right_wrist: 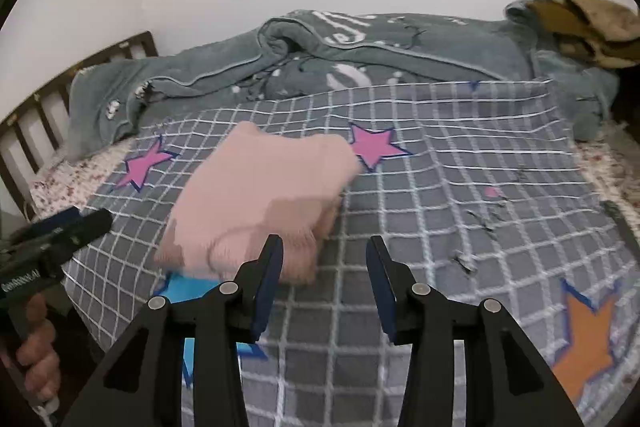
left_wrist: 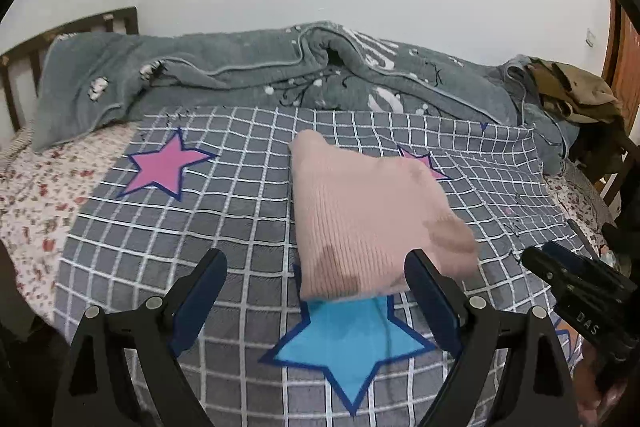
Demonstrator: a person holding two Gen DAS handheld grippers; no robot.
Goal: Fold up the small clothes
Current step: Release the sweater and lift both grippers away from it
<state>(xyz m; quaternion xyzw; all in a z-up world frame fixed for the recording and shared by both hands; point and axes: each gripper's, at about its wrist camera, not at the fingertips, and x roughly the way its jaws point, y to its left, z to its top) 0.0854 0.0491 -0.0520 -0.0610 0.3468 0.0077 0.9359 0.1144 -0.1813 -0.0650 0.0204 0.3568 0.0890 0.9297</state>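
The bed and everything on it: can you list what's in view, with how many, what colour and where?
Knitted garment: one, pale pink, folded, lying on the checked sheet, partly over the blue star.
Checked sheet: one, grey with a white grid, spread over the middle of the bed.
Stars printed on the sheet: two pink, one blue, one orange.
Blanket: one, grey-green, rumpled along the far side by the wall.
Floral sheet: one, white with red flecks, under the checked sheet.
Olive cloth: one bundle, far right on the blanket.
Bed frame: one, dark wood, left.
Left gripper: black with blue pads, open, empty.
Right gripper: same make, open, empty.
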